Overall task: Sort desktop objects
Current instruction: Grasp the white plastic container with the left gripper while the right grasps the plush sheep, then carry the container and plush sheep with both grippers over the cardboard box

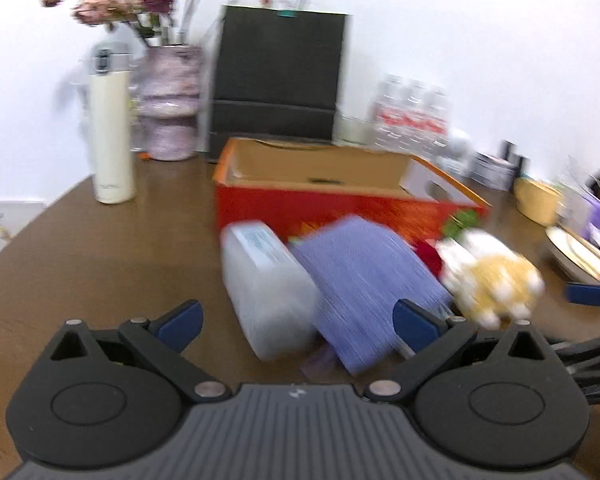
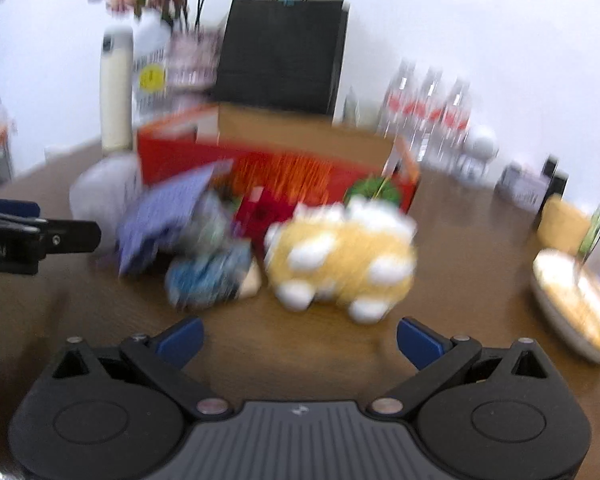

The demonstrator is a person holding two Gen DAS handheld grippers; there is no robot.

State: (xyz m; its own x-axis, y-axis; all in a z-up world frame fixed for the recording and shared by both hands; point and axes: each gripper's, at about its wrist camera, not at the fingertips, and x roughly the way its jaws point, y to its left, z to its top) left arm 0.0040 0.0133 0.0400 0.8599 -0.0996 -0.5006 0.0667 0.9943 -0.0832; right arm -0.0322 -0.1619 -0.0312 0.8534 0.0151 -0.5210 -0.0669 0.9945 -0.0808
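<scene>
wall: plain white (image 1: 460, 40), evenly lit, across the far side
table: dark brown wood (image 1: 80, 260), its far edge meets the wall
far left: pale box (image 1: 4, 224) beyond the table edge

No words or numbers can be read here; both pictures are too blurry. The clear plastic box (image 1: 269, 289) has a pale label on top, but its print is a smear. The water bottles (image 1: 414, 118) have red labels with white marks that are too fuzzy. A yellow round sticker (image 2: 152, 77) sits on a white bottle, unreadable.
</scene>
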